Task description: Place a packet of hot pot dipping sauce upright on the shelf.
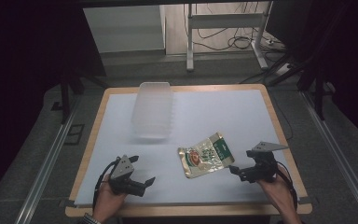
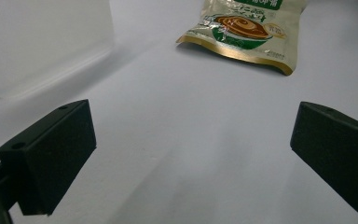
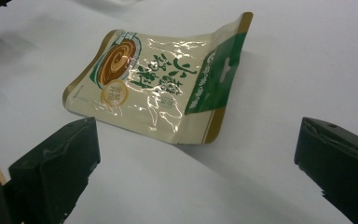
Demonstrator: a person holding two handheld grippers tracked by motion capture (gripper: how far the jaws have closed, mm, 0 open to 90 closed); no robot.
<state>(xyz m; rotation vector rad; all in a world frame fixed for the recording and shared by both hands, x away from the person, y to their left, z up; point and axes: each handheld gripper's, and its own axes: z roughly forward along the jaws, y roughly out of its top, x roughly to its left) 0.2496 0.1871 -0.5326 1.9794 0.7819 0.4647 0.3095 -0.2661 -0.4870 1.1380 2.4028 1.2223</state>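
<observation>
A glossy snack pouch (image 1: 206, 155) in cream and green, with a picture of a brown swirl, lies flat on the white table sheet (image 1: 205, 112). My right gripper (image 1: 240, 164) stands open just right of it, jaws pointing at the pouch (image 3: 161, 77), nothing between them. At the front left my left gripper (image 1: 142, 175) is open too, held low over the sheet, with the pouch (image 2: 242, 28) farther ahead. A clear plastic tub (image 1: 152, 109) sits behind, toward the back left.
The white sheet covers a wooden table whose edge (image 1: 86, 149) shows at the sides. The tub's wall (image 2: 42, 42) rises at the left of the left gripper view. Table legs and cables (image 1: 223, 37) lie on the floor beyond.
</observation>
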